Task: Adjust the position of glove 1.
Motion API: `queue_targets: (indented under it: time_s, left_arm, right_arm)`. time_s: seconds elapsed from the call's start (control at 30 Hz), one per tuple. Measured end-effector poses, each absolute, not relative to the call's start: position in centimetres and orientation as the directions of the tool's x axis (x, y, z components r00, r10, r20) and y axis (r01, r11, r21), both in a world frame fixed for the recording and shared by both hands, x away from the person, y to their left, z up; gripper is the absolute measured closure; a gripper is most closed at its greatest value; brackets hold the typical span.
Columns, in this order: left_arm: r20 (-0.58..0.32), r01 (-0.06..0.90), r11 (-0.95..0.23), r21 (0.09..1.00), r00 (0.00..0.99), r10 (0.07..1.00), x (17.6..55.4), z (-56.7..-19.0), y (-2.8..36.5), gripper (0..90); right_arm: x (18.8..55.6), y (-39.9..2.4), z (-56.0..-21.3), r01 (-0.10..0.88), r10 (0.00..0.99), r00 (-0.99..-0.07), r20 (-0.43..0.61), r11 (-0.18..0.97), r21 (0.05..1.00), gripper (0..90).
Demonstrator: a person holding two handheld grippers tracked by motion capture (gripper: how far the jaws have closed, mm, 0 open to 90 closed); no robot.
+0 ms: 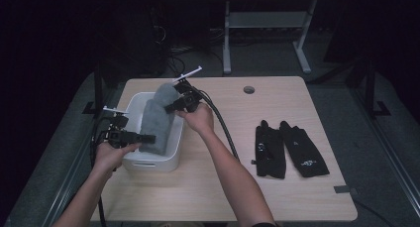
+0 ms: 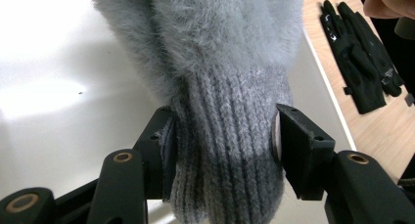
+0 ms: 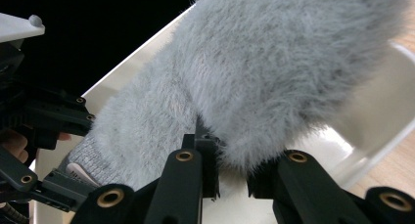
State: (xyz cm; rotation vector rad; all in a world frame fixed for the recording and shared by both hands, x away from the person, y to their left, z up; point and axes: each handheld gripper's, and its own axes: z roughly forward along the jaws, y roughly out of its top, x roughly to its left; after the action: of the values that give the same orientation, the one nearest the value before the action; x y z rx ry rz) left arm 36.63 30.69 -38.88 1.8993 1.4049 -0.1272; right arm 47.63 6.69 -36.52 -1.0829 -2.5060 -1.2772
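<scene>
A grey fuzzy mitten [image 1: 158, 120] with a ribbed knit cuff hangs slanted over a white bin [image 1: 148, 163] at the table's left. My left gripper [image 1: 142, 140] is shut on the cuff at the mitten's near end; in the left gripper view [image 2: 222, 136] both pads press the ribbing of the mitten [image 2: 215, 48]. My right gripper [image 1: 172, 106] is shut on the fluffy far end, held higher. In the right gripper view [image 3: 231, 163] its jaws pinch the fur of the mitten [image 3: 274, 62] above the bin [image 3: 377, 111].
A pair of black gloves [image 1: 289, 148] lies flat on the right half of the wooden table, also seen as black gloves [image 2: 357, 53] beyond the bin's wall [image 2: 49, 62]. A round cable hole [image 1: 249, 89] sits near the far edge. Cables trail from both grippers.
</scene>
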Motion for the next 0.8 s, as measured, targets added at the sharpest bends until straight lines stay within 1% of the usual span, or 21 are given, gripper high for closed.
queue_targets:
  time_s: [0.27, 0.53, 0.6, 0.63, 0.67, 0.7, 0.73, 0.77, 0.8]
  left_arm:
    - [-0.449, 0.858, -0.127, 0.498, 0.380, 0.809, 36.5, -38.8, 31.6, 45.0]
    - [-0.417, 0.864, -0.137, 0.485, 0.365, 0.832, 36.4, -39.1, 32.6, 44.8]
    - [-0.405, 0.862, -0.135, 0.488, 0.361, 0.840, 36.5, -39.0, 32.5, 42.2]
    - [-0.398, 0.862, -0.135, 0.488, 0.358, 0.845, 36.5, -39.0, 32.6, 39.8]
    - [-0.398, 0.862, -0.135, 0.488, 0.358, 0.845, 36.5, -39.0, 32.6, 37.0]
    - [-0.386, 0.859, -0.134, 0.494, 0.355, 0.852, 36.6, -39.0, 32.7, 35.3]
    - [-0.386, 0.859, -0.134, 0.494, 0.355, 0.852, 36.6, -39.0, 32.7, 34.0]
    - [-0.374, 0.854, -0.134, 0.502, 0.354, 0.857, 36.6, -38.9, 32.7, 34.0]
    - [-0.370, 0.841, -0.116, 0.529, 0.351, 0.860, 36.4, -38.5, 32.8, 33.8]
  right_arm:
    - [47.8, 8.0, -37.4, 0.652, 0.532, -0.733, 0.423, 0.376, 0.659, 77.5]
    - [47.9, 9.6, -38.5, 0.666, 0.537, -0.725, 0.431, 0.386, 0.638, 77.1]
    - [48.0, 9.8, -38.7, 0.669, 0.539, -0.722, 0.434, 0.381, 0.638, 75.9]
    - [48.1, 9.8, -38.7, 0.673, 0.541, -0.718, 0.439, 0.377, 0.636, 73.5]
    - [48.2, 10.0, -38.8, 0.669, 0.541, -0.720, 0.434, 0.375, 0.642, 67.5]
    - [48.2, 10.1, -38.8, 0.672, 0.549, -0.717, 0.430, 0.379, 0.637, 58.9]
    - [48.2, 10.1, -38.8, 0.672, 0.549, -0.717, 0.430, 0.379, 0.637, 58.9]
    - [48.2, 10.2, -38.9, 0.677, 0.568, -0.709, 0.419, 0.379, 0.631, 53.0]
    - [48.2, 10.3, -38.8, 0.674, 0.585, -0.707, 0.397, 0.386, 0.630, 44.9]
